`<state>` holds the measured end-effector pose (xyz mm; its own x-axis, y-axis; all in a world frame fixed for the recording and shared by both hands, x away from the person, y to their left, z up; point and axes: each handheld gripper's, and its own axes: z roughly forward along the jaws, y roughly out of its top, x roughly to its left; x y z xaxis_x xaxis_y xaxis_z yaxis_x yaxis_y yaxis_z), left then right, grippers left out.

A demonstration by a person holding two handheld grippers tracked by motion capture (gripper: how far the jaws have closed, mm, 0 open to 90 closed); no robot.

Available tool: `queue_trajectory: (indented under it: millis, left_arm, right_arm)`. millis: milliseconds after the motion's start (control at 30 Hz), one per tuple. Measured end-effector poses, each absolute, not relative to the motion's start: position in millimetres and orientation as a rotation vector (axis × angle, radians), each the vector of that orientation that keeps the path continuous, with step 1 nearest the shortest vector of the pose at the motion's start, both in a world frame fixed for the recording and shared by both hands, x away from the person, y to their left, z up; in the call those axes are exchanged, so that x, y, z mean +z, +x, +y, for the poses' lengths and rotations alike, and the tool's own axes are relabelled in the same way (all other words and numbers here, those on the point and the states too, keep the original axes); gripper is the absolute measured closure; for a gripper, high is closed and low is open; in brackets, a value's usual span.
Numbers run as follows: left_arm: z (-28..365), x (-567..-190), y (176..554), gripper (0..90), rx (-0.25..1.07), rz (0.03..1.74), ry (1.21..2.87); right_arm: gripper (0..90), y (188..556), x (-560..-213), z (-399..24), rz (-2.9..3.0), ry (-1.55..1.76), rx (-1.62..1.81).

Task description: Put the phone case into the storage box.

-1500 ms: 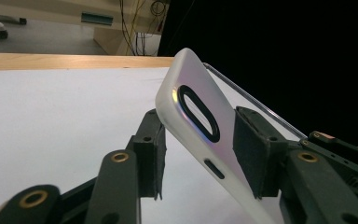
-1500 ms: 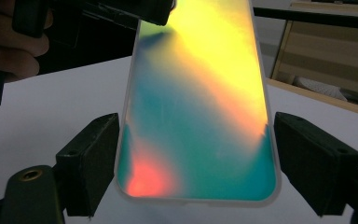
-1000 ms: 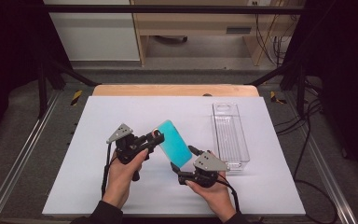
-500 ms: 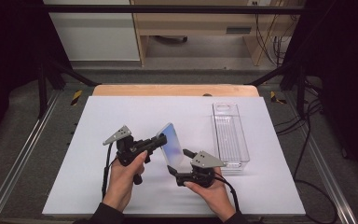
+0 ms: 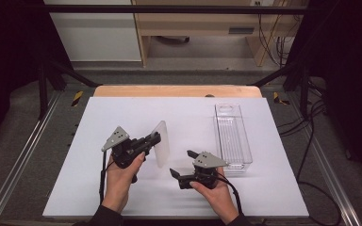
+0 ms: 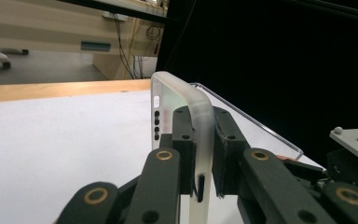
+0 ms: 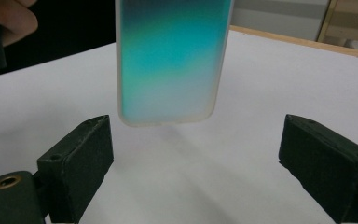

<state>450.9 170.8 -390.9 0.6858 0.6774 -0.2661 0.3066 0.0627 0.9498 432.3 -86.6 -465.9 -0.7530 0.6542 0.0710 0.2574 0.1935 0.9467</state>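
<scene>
Left gripper (image 5: 153,139) up off table (image 5: 122,113), jaws clamped on edge of phone case (image 5: 161,143), case held upright, edge-on. Right gripper (image 5: 183,163) just beside, low over table, jaws wide apart, nothing between them. Teal face of case (image 7: 170,60) hangs in front of right jaws. Clear tray (image 5: 232,136) stands right of both.
</scene>
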Motion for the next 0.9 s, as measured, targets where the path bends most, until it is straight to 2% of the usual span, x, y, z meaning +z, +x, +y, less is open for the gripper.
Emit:
queue_trajectory:
  millis: [700,900]
  left_arm:
    - [162.7,-388.2,444.0,81.0,0.364,0.790,1.565]
    - [160.2,-386.6,440.3,81.0,0.366,0.767,1.572]
  right_arm:
    - [10.0,426.6,-456.1,-91.9,1.983,0.782,1.615]
    - [5.1,428.6,-442.7,-97.7,1.982,0.824,1.634]
